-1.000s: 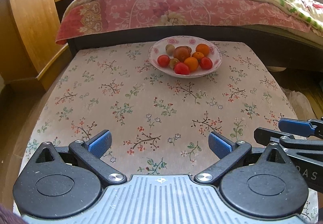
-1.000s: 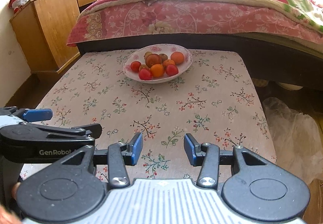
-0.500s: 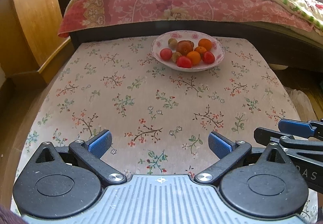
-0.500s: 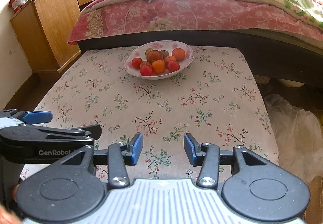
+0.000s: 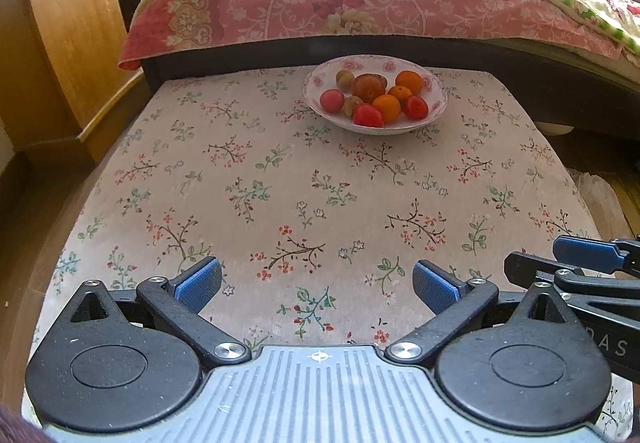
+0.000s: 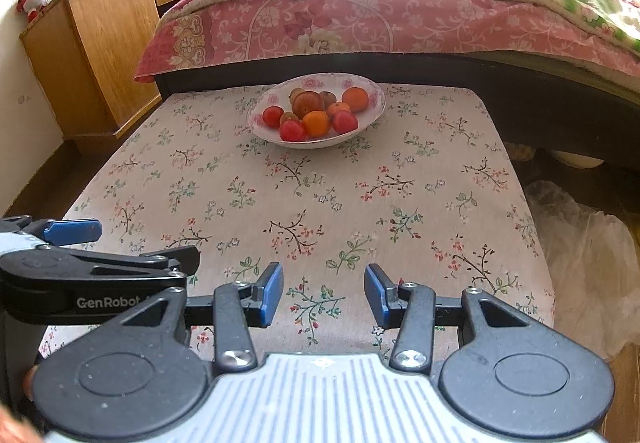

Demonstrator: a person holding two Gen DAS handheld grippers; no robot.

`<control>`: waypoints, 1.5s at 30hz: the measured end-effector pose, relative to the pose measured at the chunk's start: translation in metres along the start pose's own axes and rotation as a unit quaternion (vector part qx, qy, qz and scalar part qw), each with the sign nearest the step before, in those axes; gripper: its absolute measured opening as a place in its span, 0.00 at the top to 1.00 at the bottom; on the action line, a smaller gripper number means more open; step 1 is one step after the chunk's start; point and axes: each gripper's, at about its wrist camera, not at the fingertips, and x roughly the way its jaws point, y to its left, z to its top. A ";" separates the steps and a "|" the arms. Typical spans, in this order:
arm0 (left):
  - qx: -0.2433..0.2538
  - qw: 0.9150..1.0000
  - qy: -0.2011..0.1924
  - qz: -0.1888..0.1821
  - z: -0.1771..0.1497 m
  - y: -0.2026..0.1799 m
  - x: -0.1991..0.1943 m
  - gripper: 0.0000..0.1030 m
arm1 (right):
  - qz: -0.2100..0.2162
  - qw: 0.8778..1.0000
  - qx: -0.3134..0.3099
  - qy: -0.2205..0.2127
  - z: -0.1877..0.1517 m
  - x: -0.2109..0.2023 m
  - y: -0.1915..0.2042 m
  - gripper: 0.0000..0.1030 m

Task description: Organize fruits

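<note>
We hold our left gripper (image 5: 317,281) spread wide and our right gripper (image 6: 323,295) partly spread, both with nothing between the fingers, low in frame over the floral tablecloth (image 5: 280,183). The fruits (image 5: 374,95) sit in the white bowl (image 5: 436,105), upper centre, near the bed (image 5: 360,3).

Surface (image 5: 280,171): matt woven cloth with a printed floral pattern. Bowl (image 5: 438,105): glossy glazed ceramic. Fruits (image 5: 386,108): smooth, slightly shiny skins. Cabinet (image 6: 116,43): varnished wood with visible grain. Bed quilt (image 6: 360,23): soft printed cloth. Left gripper (image 5: 316,283) fingers (image 5: 199,279): matt black plastic, blue textured pads, bright metal rivets.
</note>
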 end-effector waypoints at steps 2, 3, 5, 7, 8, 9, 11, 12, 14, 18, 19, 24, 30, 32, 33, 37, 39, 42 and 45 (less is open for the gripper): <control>0.000 1.000 0.001 0.001 -0.001 0.000 0.000 0.00 | 0.000 1.000 0.000 0.002 0.000 0.000 0.000 0.54; 0.000 1.000 0.001 0.001 -0.001 -0.001 0.000 0.00 | 0.000 1.000 0.000 0.002 -0.001 0.000 0.000 0.54; 0.001 1.000 0.001 0.002 -0.002 -0.001 -0.001 0.00 | 0.000 1.000 0.000 0.002 -0.001 0.000 0.000 0.54; 0.000 1.000 0.002 0.003 -0.003 -0.001 -0.001 0.00 | 0.000 1.000 0.000 0.002 -0.002 0.000 0.001 0.54; 0.000 1.000 0.002 0.003 -0.003 -0.001 -0.002 0.00 | 0.000 1.000 0.000 0.002 -0.002 0.000 0.001 0.54; 0.000 1.000 0.002 0.003 -0.003 -0.001 -0.002 0.00 | 0.000 1.000 -0.001 0.002 -0.002 0.000 0.001 0.54; 0.001 1.000 0.003 0.003 -0.003 -0.001 -0.002 0.00 | 0.000 1.000 0.000 0.002 -0.003 0.000 0.001 0.54; 0.001 1.000 0.003 0.004 -0.004 0.000 -0.002 0.00 | 0.000 1.000 -0.001 0.003 -0.003 0.000 0.001 0.54; 0.001 1.000 0.003 0.004 -0.005 0.000 -0.003 0.01 | 0.000 1.000 0.000 0.002 -0.003 0.000 0.001 0.54; 0.001 1.000 0.005 0.006 -0.006 0.000 -0.003 0.01 | 0.000 1.000 -0.001 0.003 -0.004 0.000 0.002 0.54; 0.001 1.000 0.005 0.006 -0.006 0.000 -0.003 0.01 | 0.000 1.000 -0.001 0.003 -0.004 0.000 0.002 0.54; 0.002 1.000 0.005 0.007 -0.007 0.000 -0.003 0.01 | 0.000 1.000 -0.002 0.004 -0.005 0.000 0.002 0.54; 0.003 1.000 0.005 0.007 -0.008 0.001 -0.003 0.01 | 0.000 1.000 -0.002 0.005 -0.009 0.000 0.003 0.54; 0.004 1.000 0.006 0.008 -0.009 0.001 -0.004 0.01 | -0.001 1.000 -0.002 0.005 -0.009 0.000 0.004 0.54; 0.004 1.000 0.005 0.008 -0.009 0.001 -0.004 0.01 | -0.001 1.000 -0.002 0.005 -0.009 0.000 0.004 0.54; 0.004 1.000 0.006 0.008 -0.009 0.001 -0.004 0.01 | -0.001 1.000 -0.002 0.006 -0.009 0.000 0.004 0.54; 0.004 1.000 0.006 0.009 -0.009 0.001 -0.004 0.01 | -0.001 1.000 -0.002 0.006 -0.009 0.000 0.004 0.54; 0.005 1.000 0.007 0.009 -0.010 0.001 -0.004 0.01 | -0.001 1.000 -0.001 0.007 -0.010 0.000 0.004 0.54; 0.006 1.000 0.007 0.011 -0.011 0.000 -0.005 0.01 | -0.001 1.000 -0.002 0.007 -0.009 0.000 0.004 0.54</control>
